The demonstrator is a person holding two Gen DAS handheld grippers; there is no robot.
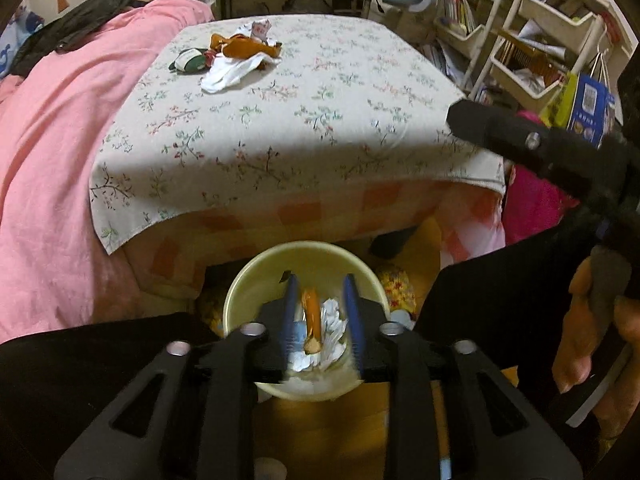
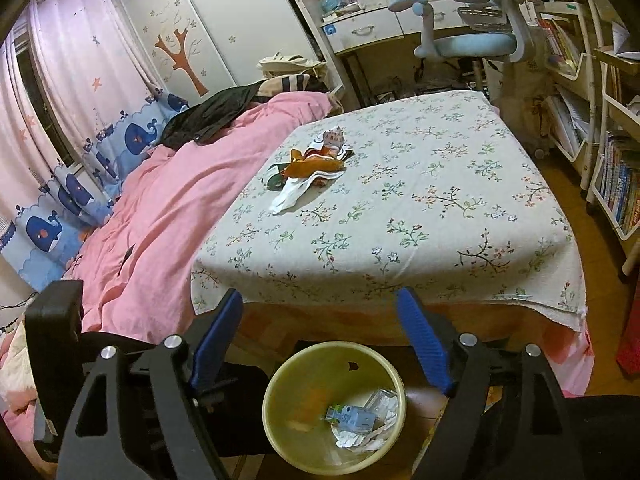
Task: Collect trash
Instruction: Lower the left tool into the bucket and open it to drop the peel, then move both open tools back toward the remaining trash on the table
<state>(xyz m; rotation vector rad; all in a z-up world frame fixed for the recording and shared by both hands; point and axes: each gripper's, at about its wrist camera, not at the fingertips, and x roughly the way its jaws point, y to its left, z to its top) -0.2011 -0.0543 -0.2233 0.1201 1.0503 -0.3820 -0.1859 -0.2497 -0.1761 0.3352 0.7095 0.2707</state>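
Note:
My left gripper (image 1: 320,280) points down into a pale yellow-green bin (image 1: 232,300) on the floor at the foot of the bed. An orange wrapper (image 1: 311,312) sits between its blue fingers with a gap on each side, so the pads do not press on it. White and blue crumpled trash (image 1: 332,332) lies in the bin below. My right gripper (image 2: 320,294) stands wide open and holds nothing, above the same bin (image 2: 280,372). A pile of wrappers and white paper (image 2: 312,164) lies on the floral sheet (image 2: 420,208), also seen as the trash pile (image 1: 236,56).
A pink duvet (image 2: 180,200) covers the bed's left half. Shelving carts with books (image 2: 616,184) stand to the right, and a desk with a blue chair (image 2: 472,44) stands beyond the bed. A person's hand (image 1: 592,320) holds the right gripper's body (image 1: 520,140) at the right.

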